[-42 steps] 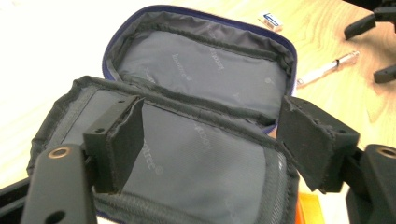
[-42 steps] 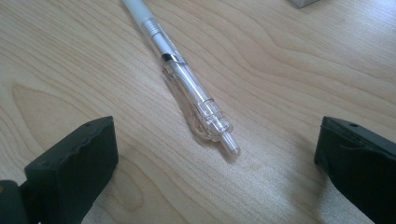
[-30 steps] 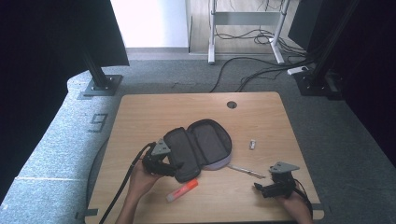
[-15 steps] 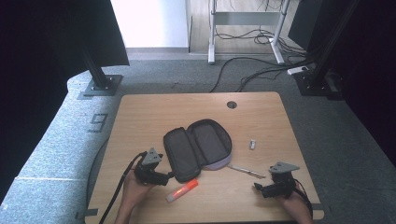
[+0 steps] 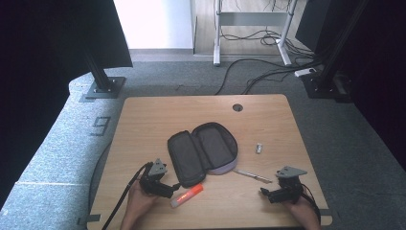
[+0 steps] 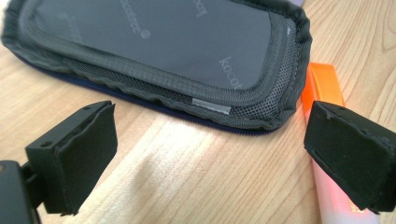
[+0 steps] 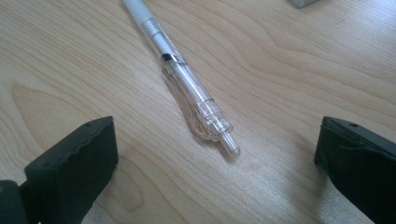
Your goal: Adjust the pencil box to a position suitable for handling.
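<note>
Nothing is packed yet: the open pencil case (image 5: 202, 152) is empty, the orange marker (image 6: 327, 140) sits by the left gripper (image 6: 210, 154)'s open jaws, and the clear pen (image 7: 187, 88) lies between the right gripper (image 7: 215, 177)'s open jaws.

High overhead; two close, table-level views

My jaws stand wide apart over the wooden table (image 6: 196, 182). The open black pencil case (image 6: 154, 51) lies just ahead, and the orange marker (image 6: 322, 88) lies partly behind my right jaw.
</note>
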Demonstrator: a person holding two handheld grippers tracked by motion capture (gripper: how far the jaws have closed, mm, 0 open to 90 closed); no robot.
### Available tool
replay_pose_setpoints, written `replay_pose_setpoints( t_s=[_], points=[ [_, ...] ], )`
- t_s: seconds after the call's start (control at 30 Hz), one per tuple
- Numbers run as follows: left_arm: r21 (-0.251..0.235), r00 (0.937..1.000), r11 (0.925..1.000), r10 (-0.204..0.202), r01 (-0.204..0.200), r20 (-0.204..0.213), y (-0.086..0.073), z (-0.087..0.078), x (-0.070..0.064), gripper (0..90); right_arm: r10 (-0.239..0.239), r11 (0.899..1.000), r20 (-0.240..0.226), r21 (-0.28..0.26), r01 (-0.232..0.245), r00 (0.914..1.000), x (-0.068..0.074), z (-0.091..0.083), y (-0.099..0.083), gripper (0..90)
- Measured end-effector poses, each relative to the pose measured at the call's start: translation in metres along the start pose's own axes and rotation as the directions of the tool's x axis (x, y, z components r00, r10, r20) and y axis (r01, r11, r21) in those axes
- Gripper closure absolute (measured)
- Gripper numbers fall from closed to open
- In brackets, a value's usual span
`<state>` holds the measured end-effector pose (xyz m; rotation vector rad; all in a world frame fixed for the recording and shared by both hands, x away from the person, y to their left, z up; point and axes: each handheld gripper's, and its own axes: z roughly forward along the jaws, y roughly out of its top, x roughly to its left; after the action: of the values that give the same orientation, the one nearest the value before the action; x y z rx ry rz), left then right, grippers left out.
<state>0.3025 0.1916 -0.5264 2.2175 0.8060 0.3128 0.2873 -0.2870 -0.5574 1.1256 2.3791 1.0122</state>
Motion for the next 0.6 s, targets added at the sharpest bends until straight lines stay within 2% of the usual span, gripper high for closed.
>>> replay_pose_setpoints(
  t_s=[0.13,0.27,0.3,0.6],
  points=[
    [0.021,1.0,0.9998,-0.006,0.006,0.006,-0.004,0.006,0.0,2.5,0.0,1.0,0.0,0.0,0.0,1.0,0.0,0.0,0.0,0.0],
    [0.071,0.9997,0.9975,0.011,-0.009,-0.023,-0.008,0.014,-0.001,1.3,0.0,1.0,0.0,0.0,0.0,1.0,0.0,0.0,0.0,0.0],
    [0.1,0.9991,0.9948,0.022,-0.018,-0.037,-0.01,0.018,-0.002,0.4,0.0,1.0,0.0,0.0,0.0,1.0,0.0,0.0,0.0,0.0],
    [0.094,0.9996,0.9956,-0.005,0.007,-0.028,-0.013,0.019,-0.001,0.0,0.0,1.0,0.0,0.0,0.0,1.0,0.0,0.0,0.0,0.0]
  ],
)
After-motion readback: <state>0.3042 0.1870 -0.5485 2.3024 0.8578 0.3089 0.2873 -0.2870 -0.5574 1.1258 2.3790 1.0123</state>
